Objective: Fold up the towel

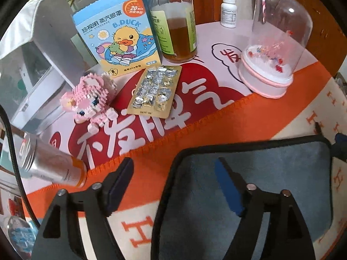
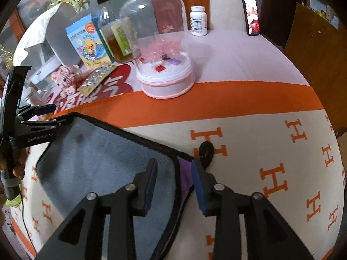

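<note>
A grey towel (image 1: 260, 173) with a black hem lies flat on the orange-and-cream blanket (image 1: 151, 151). In the right wrist view the towel (image 2: 97, 162) shows a purple underside (image 2: 185, 173) at its near right corner. My left gripper (image 1: 173, 186) is open, its jaws astride the towel's left edge. It also shows in the right wrist view (image 2: 43, 113) at the towel's far left corner. My right gripper (image 2: 174, 184) is open, its jaws astride the towel's right hem and the purple corner. A black loop (image 2: 206, 149) sticks out beside that corner.
At the back stand a clear dome (image 1: 275, 49) on a pink base, a glass bottle (image 1: 173, 21) of brown liquid, a B.Duck box (image 1: 117, 34), a blister pack (image 1: 154, 91), a pink brick figure (image 1: 89, 99), a metal can (image 1: 52, 164), a pill bottle (image 2: 198, 20) and a phone (image 2: 251, 15).
</note>
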A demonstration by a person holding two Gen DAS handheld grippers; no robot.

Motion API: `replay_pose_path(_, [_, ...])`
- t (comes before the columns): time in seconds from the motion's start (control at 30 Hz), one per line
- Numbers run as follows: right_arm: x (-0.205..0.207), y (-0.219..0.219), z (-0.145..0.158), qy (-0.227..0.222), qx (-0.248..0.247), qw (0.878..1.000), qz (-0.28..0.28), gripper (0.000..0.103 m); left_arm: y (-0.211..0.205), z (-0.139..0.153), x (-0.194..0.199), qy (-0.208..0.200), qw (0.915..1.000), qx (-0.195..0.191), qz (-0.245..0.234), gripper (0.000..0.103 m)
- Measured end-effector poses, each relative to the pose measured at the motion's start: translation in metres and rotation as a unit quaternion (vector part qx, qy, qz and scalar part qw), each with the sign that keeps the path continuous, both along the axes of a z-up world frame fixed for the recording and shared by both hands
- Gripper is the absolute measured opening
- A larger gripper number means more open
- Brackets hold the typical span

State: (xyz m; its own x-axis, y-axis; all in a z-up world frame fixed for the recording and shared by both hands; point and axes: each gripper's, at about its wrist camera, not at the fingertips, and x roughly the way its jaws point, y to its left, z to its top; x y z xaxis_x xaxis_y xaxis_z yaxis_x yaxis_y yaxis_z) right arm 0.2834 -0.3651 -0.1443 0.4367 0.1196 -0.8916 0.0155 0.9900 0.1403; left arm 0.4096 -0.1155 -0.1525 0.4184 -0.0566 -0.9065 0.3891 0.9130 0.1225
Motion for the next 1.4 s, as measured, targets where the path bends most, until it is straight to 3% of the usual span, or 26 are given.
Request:
replay_pose_path(0.3, [-0.031,0.026,0.022,-0.003,0.039,0.999,0.031,0.033,0.015,0.025,-0.053,0.02,0.9993,-0.029,0.009,0.09])
replay_pose_path(0.57, [-0.075,0.049,0.04,-0.004,0.058,0.997,0.054,0.034,0.035,0.056,-0.125,0.025,0.9969,-0.071,0.024,0.091])
replay_pose_path(0.8, [-0.119,0.067,0.056,-0.008,0.061,0.996,0.069,0.043,0.054,0.079,-0.189,0.023,0.9943,-0.092,0.049,0.091])
replay_pose_path(1.13, [-0.175,0.093,0.088,-0.027,0.069,0.994,0.077,0.045,0.081,0.114,-0.269,0.001,0.99,-0.106,0.093,0.091])
replay_pose_path(1.4, [-0.219,0.116,0.107,-0.038,0.067,0.993,0.092,0.045,0.091,0.137,-0.325,-0.025,0.9891,-0.112,0.092,0.091])
